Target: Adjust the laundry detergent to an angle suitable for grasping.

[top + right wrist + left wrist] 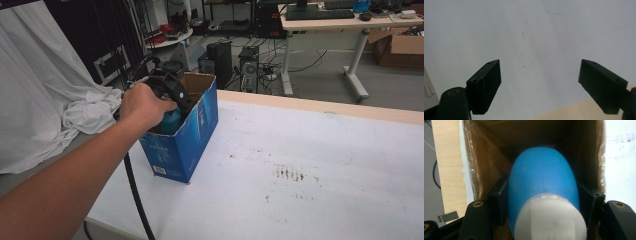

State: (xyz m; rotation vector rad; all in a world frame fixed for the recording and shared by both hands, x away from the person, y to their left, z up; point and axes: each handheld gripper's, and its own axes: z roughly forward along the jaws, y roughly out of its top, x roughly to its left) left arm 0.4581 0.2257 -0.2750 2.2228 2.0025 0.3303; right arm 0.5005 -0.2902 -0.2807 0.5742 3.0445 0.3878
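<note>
- From the high view we see the left hand carrying the left gripper down into the open top of a blue carton, which stands upright near the left edge of the white table.
- In that view a patch of blue bottle peeks out between the hand and the carton's rim; we cannot tell there how the jaws stand.
- The left gripper view settles that: we look straight into the brown cardboard inside of the carton, and the left gripper has its two black jaws pressed against either side of the blue bottle, with the white cap nearest the camera.
- The bottle's rounded end points down into the carton.
- In the right gripper view we see the right gripper with its jaws spread wide and nothing between them, over bare white table beside its wooden edge.
</note>
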